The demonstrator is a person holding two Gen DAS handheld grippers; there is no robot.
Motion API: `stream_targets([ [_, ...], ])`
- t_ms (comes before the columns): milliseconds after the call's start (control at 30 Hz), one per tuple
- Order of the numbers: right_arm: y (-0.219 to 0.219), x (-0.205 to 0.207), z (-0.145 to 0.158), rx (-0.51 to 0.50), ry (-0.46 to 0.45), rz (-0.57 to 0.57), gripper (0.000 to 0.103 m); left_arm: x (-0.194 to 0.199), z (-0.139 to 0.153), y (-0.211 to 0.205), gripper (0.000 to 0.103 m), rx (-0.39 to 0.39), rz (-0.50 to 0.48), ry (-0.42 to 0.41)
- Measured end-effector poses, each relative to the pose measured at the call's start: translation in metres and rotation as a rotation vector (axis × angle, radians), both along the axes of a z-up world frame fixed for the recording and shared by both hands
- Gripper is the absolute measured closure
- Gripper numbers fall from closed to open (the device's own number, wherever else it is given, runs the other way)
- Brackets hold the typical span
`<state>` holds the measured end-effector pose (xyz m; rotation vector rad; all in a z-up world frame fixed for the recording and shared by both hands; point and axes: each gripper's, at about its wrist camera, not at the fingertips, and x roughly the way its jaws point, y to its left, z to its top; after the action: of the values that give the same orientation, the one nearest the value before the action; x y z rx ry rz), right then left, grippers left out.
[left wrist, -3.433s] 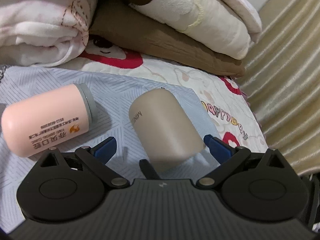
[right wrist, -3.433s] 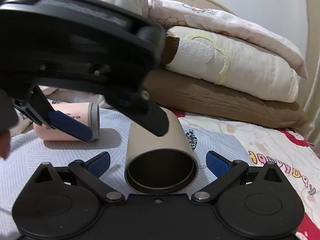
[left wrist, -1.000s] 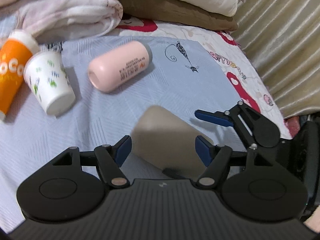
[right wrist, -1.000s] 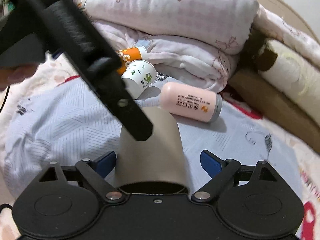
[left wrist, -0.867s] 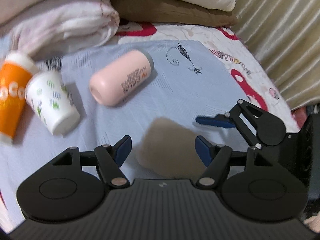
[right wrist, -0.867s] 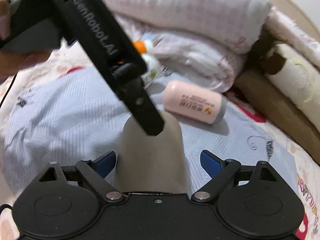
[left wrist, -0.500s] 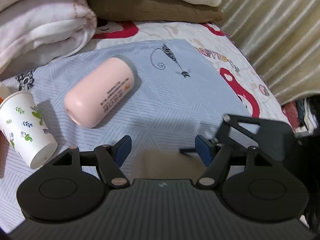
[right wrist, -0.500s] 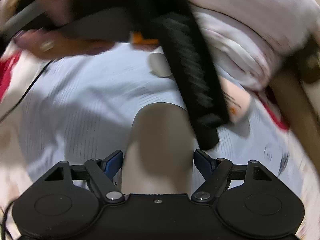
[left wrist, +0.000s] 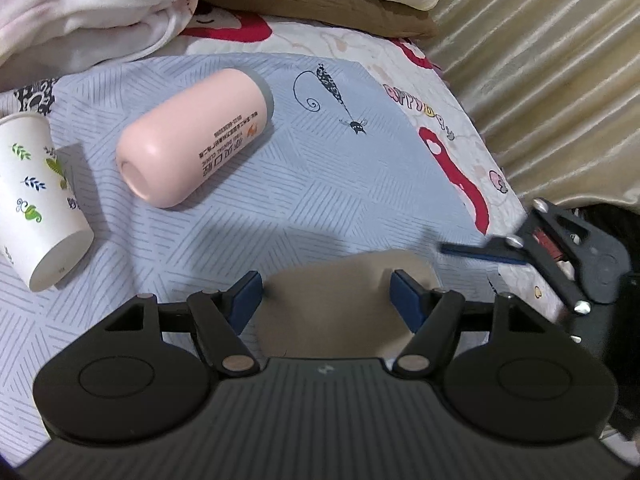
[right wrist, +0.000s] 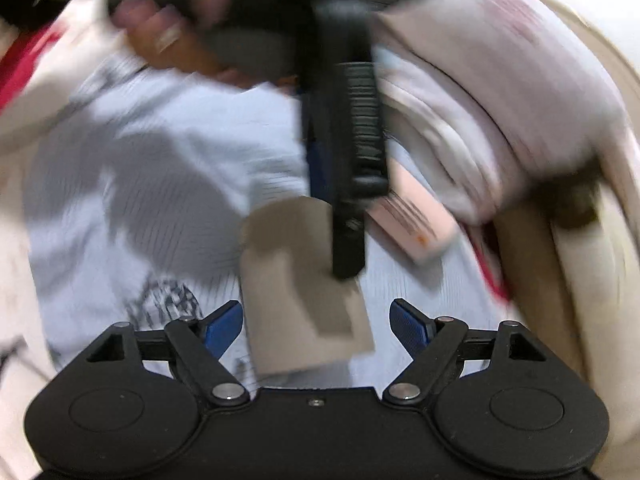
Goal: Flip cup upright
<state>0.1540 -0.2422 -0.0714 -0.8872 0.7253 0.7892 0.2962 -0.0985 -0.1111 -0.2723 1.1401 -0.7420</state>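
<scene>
On the ribbed pale-blue mat (left wrist: 328, 184), the smooth beige cup (left wrist: 340, 300) is sitting between the left gripper (left wrist: 326, 300)'s spread blue pads, not visibly pinched. The right gripper (right wrist: 316, 322) is straddling it, jaws apart. At ten o'clock, a rounded pink bottle (left wrist: 192, 136) is lying sideways.

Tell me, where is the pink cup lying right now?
In the left wrist view the pink cup lies on its side on the blue-grey mat, upper left, between the white paper cup and the cat drawing.
</scene>
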Motion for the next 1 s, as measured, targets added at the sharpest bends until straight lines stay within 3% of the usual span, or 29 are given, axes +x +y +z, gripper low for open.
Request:
stream_targets([
  [133,-0.023,-0.009,0.022,0.246,0.150,-0.275,0.019,0.003,0.001,-0.001,0.034,0.006,0.011,-0.001],
  [267,-0.048,-0.003,0.008,0.490,0.509,-0.580,0.019,0.007,0.003,-0.004,0.034,0.015,0.010,-0.012],
  [367,-0.052,0.002,-0.014,0.655,0.667,-0.684,0.019,0.006,0.003,-0.011,0.033,0.025,-0.006,-0.019],
  [567,-0.055,0.019,-0.046,0.850,0.786,-0.855,0.019,0.009,0.001,-0.006,0.037,0.005,0.021,0.032],
  [700,-0.054,0.021,-0.050,0.909,0.763,-0.877,0.018,0.005,0.001,-0.006,0.036,0.031,0.011,0.057],
  [1000,-0.089,0.024,-0.047,0.973,0.685,-0.976,0.017,0.003,-0.011,-0.008,0.036,-0.022,0.029,0.209],
])
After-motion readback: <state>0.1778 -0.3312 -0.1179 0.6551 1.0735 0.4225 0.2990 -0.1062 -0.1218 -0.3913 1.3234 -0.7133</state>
